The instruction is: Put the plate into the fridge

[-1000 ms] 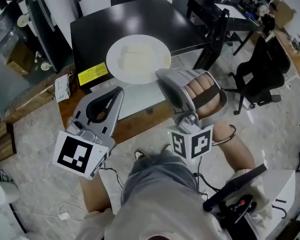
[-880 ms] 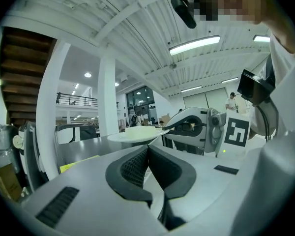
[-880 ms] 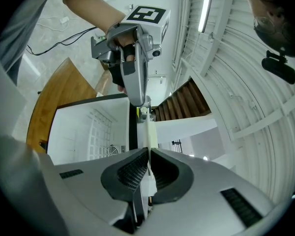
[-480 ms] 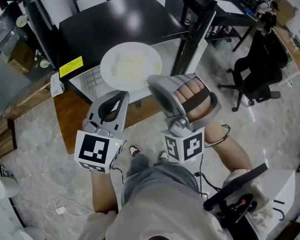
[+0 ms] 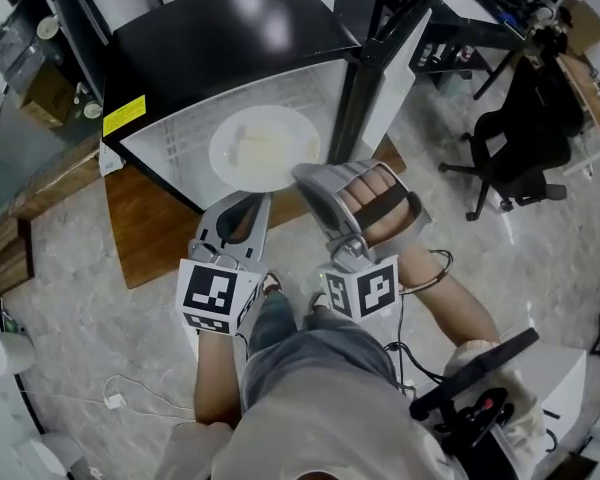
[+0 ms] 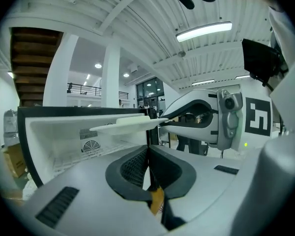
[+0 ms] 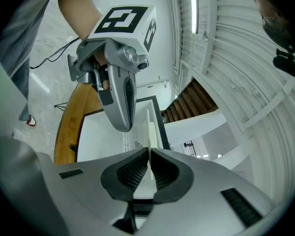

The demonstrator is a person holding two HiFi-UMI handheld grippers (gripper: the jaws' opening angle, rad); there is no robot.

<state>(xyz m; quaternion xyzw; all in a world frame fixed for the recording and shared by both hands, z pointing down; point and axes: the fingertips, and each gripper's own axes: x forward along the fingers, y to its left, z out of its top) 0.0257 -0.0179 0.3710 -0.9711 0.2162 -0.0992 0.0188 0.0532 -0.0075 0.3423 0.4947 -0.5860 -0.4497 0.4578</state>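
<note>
A white plate (image 5: 265,148) with a pale slab on it hangs level in front of the open compartment of a small black fridge (image 5: 220,28). My right gripper (image 5: 305,173) is shut on the plate's near right rim; in the right gripper view the rim (image 7: 151,129) runs edge-on between the closed jaws (image 7: 149,154). My left gripper (image 5: 245,200) is shut and empty, just below the plate's near edge. From the left gripper view (image 6: 147,149) the plate (image 6: 125,125) floats above the white fridge interior (image 6: 64,141).
The fridge door (image 5: 380,68) stands open at the right. The fridge sits on a wooden platform (image 5: 150,233). A black office chair (image 5: 525,118) and dark desks (image 5: 460,18) stand at the right. A cardboard box (image 5: 45,93) is at the left, a cable (image 5: 110,400) on the floor.
The plate, held by the right gripper, has come from over the fridge's top front edge to the open white compartment. The left gripper has drawn in beside the right one.
</note>
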